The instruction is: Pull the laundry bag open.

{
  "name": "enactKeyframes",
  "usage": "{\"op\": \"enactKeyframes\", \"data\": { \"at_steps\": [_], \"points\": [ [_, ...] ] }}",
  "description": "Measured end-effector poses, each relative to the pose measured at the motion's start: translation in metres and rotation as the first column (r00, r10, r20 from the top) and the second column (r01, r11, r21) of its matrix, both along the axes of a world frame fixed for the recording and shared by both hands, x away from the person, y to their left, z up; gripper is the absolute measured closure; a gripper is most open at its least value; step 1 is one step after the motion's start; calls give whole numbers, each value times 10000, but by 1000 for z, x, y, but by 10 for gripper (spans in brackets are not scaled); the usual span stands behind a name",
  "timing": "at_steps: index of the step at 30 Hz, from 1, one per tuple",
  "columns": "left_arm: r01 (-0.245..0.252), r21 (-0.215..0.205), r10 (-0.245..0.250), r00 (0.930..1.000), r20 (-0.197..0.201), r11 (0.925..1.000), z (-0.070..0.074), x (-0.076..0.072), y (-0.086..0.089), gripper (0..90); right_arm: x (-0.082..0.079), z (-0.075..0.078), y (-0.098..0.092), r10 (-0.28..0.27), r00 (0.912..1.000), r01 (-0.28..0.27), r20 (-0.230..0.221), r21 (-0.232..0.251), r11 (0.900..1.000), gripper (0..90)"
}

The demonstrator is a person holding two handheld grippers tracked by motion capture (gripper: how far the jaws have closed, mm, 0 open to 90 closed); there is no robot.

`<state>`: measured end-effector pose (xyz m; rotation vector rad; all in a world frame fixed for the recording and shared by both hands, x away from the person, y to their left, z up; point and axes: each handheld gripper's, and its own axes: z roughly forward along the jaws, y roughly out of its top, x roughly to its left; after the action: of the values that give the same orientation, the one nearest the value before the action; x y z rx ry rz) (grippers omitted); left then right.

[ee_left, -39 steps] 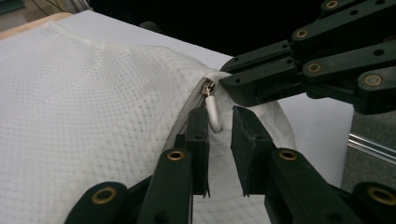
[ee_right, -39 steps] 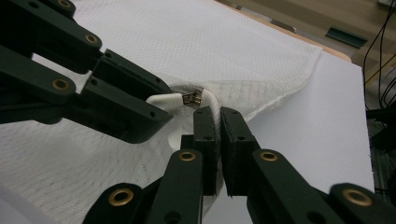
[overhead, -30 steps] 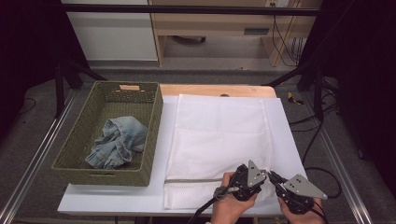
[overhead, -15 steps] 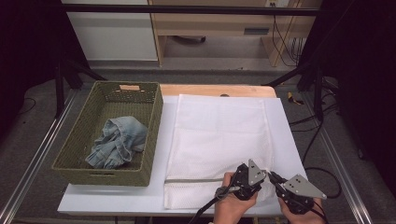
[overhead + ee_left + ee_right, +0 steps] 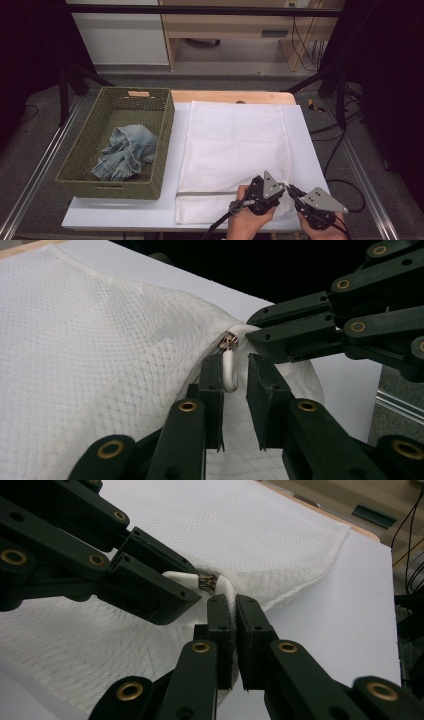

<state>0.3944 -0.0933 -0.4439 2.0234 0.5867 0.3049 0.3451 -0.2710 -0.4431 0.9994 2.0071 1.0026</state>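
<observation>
A white mesh laundry bag [image 5: 235,150] is laid flat on the white table [image 5: 125,215], just beside a green woven basket [image 5: 80,165] holding crumpled denim [image 5: 125,152]. At the bag's near right corner, a fold of mesh is clamped by the right gripper [image 5: 233,605]. The left gripper [image 5: 235,370] is set around the white zipper pull [image 5: 229,372], its jaws having just been opening, pads not pressing.
</observation>
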Motion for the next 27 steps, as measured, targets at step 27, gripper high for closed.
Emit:
{"op": "enactKeyframes", "data": {
  "at_steps": [27],
  "points": [
    [-710, -36, 709, 9969, -347, 9975, -7, -3, 4, 868, 2, 1, -4, -436, 9985, 433, -327, -115, 9990, 866]
  ]
}}
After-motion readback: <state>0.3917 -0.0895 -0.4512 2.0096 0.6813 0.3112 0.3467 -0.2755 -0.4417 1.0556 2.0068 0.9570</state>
